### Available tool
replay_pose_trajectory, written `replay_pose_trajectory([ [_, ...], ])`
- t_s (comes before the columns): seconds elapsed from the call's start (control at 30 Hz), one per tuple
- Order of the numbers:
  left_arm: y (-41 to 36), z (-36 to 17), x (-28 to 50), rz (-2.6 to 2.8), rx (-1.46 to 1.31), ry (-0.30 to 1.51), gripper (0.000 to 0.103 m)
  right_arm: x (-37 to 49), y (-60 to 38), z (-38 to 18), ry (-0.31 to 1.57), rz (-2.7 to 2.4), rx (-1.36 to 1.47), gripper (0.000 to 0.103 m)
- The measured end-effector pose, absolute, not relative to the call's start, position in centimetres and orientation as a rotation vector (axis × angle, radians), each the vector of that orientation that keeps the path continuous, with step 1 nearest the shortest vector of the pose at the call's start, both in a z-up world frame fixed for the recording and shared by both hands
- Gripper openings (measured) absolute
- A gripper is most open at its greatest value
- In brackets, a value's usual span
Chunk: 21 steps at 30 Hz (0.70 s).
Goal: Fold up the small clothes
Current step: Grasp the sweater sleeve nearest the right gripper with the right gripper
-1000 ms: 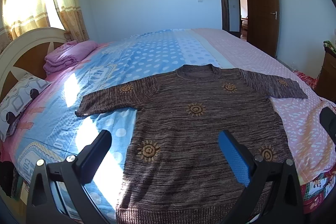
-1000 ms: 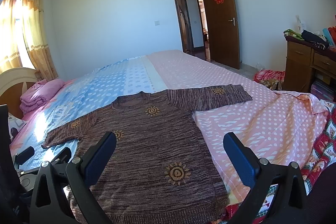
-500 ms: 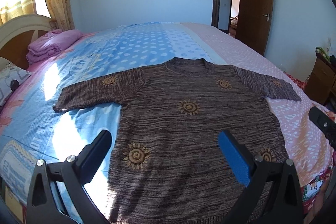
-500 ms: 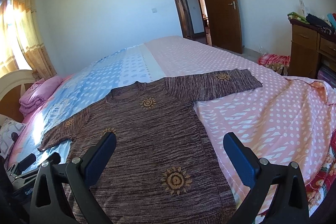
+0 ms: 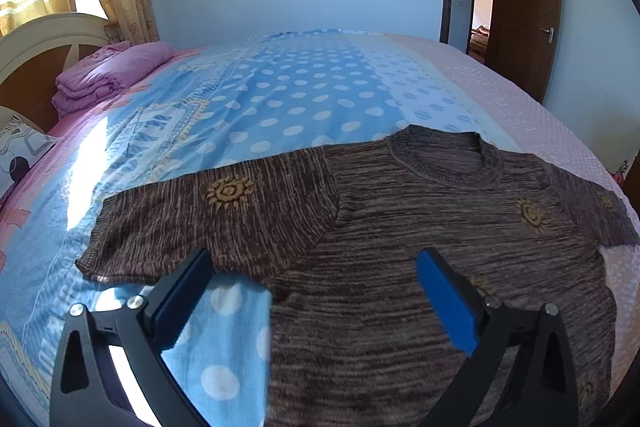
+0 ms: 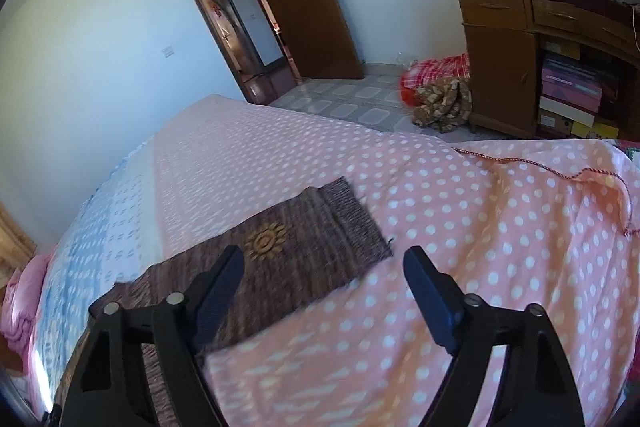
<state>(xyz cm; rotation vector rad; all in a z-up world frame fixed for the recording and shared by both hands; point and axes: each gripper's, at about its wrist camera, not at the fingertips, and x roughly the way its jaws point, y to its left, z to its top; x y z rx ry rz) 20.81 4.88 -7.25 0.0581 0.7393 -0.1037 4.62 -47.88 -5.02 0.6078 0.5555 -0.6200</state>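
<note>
- Fingers first: the left gripper (image 5: 310,269) has its blue pads spread wide with nothing pinched, hovering over the sweater's sleeve at about 7 o'clock in its view; the right gripper (image 6: 322,267) is also parted, jaws closing in as we speak, only the other sleeve's cuff edge and bedding below the gap, nothing pressed yet
- Biggest thing on show, the bed (image 5: 304,95): blue polka-dot cover (image 5: 280,107) on one half, pink dotted cover (image 6: 460,227) on the other; sunlight streaks across at 8 o'clock of the left view
- Brown sweater (image 5: 400,267) lies flat on the bed, front up, collar at 1 o'clock in the left view, sleeves stretched out to both sides; orange sun motifs dotted over it
- Wooden cabinet (image 6: 504,59) stands at 2 o'clock in the right view, clutter piled on top; open door (image 6: 304,7) at 12
- Folded pink blanket (image 5: 108,75) sits at 10 o'clock by the headboard (image 5: 44,39)
</note>
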Motion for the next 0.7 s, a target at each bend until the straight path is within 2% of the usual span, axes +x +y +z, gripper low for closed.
replay_pose_trajectory([
  [0.03,5.1,-7.8,21.6,-0.104,0.045,0.754,0.103,5.6,-49.6,-5.8,0.575,-0.636,0.630,0.075],
  [0.17,6.0,-10.0,24.2,-0.088,-0.045,0.798,0.103,8.0,-53.6,-8.8,0.619,-0.691,0.687,0.074],
  [0.27,6.2,-11.6,25.0,-0.063,-0.059,0.812,0.103,9.7,-54.7,-10.7,0.676,-0.698,0.686,0.074],
  [0.37,6.3,-13.3,25.8,-0.054,-0.073,0.880,0.103,11.0,-54.8,-12.2,0.726,-0.703,0.663,0.069],
  [0.47,6.5,-13.3,25.7,-0.062,-0.092,0.883,0.103,12.1,-53.8,-12.5,0.762,-0.742,0.546,0.069],
  [0.57,6.4,-13.5,25.7,-0.054,-0.082,0.891,0.103,12.8,-53.0,-12.6,0.812,-0.765,0.459,0.062],
  [0.63,6.0,-13.7,25.8,-0.040,-0.061,0.903,0.103,13.2,-52.9,-12.3,0.827,-0.741,0.437,0.037],
  [0.67,5.8,-13.7,25.8,-0.032,-0.043,0.906,0.103,13.5,-52.8,-12.2,0.837,-0.721,0.429,0.031],
  [0.7,5.6,-13.7,25.8,-0.027,-0.031,0.904,0.103,13.7,-52.6,-12.0,0.846,-0.706,0.428,0.021],
])
